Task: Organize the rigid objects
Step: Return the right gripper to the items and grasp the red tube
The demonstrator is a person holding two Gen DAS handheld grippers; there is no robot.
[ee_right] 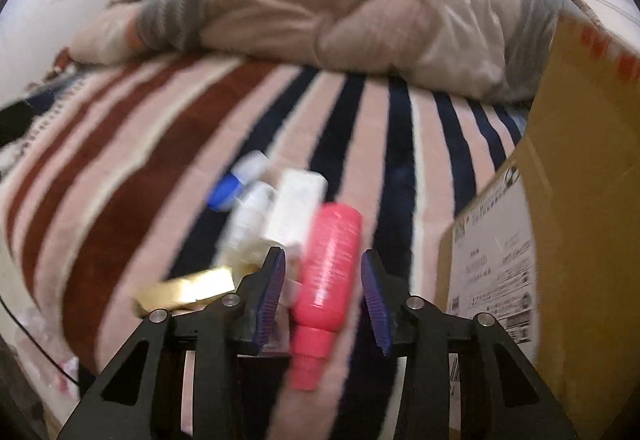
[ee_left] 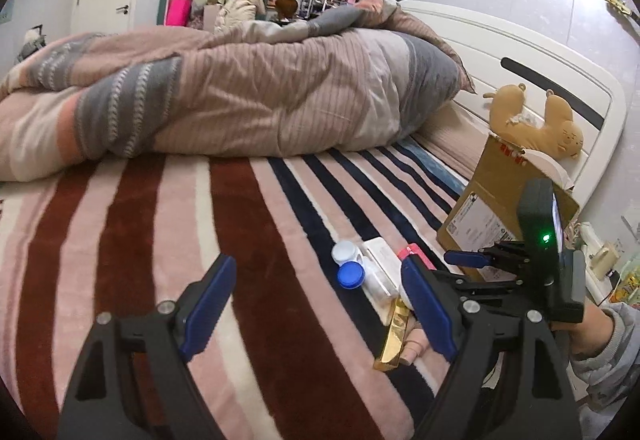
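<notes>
Ahead of the left gripper [ee_left: 316, 304], with jaws spread wide and nothing between them: a striped blanket [ee_left: 168, 224] over a bed, rumpled quilt [ee_left: 224, 95] heaped beyond. Just past the right fingertip, a small cluster: a contact lens case [ee_left: 349, 264] with white and blue caps, a white box [ee_left: 380, 272], a gold bar-shaped box [ee_left: 394, 336]. Farther right, a cardboard box [ee_left: 500, 195] standing near the white headboard [ee_left: 520, 51], a plush toy [ee_left: 536, 119] on top. Beside it, the right gripper [ee_left: 480, 258], seen side-on. Behind the bed, a door, teal curtain, crowded shelves.

Between the right gripper's [ee_right: 324, 294] fingers, blurred: a pink bottle [ee_right: 330, 268], cap toward the camera, lying on the blanket [ee_right: 132, 143]. Jaws narrowed around it; gaps visible on both sides, so not yet clamped. Left of the bottle, the white box [ee_right: 298, 207], lens case [ee_right: 236, 183], gold box [ee_right: 188, 290]. Right, the cardboard box [ee_right: 580, 167], close.
</notes>
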